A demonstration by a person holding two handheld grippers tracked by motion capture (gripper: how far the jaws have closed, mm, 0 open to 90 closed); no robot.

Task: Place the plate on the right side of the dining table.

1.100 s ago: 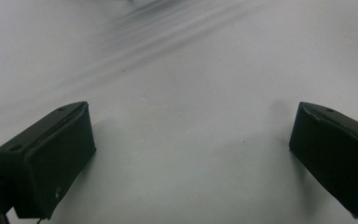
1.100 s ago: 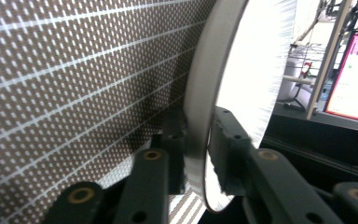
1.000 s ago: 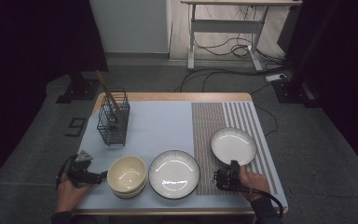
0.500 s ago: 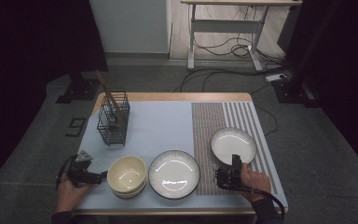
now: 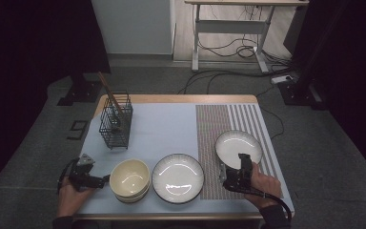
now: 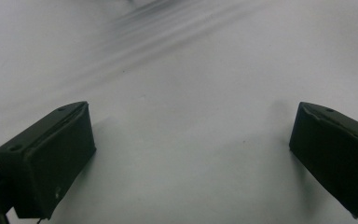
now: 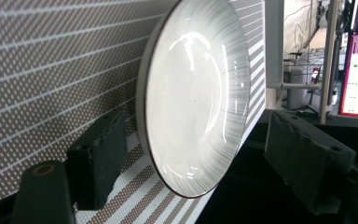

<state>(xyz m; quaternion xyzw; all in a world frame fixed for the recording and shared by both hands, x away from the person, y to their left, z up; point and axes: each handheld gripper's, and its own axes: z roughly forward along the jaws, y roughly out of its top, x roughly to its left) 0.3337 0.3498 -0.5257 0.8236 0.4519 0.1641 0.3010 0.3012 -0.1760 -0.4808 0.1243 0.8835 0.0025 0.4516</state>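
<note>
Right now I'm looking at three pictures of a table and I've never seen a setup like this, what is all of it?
A person sits at a table holding hand-held tongs in each hand. One camera looks down from above; the other two ride on the tongs, looking along their black jaws. On the table lie a wire basket with sticks, stacked cream bowls, a large plate and a small plate. The left tongs sit open beside the bowls. The right tongs, their jaws just opened, stand at the small plate's rim, gripping nothing.
</note>
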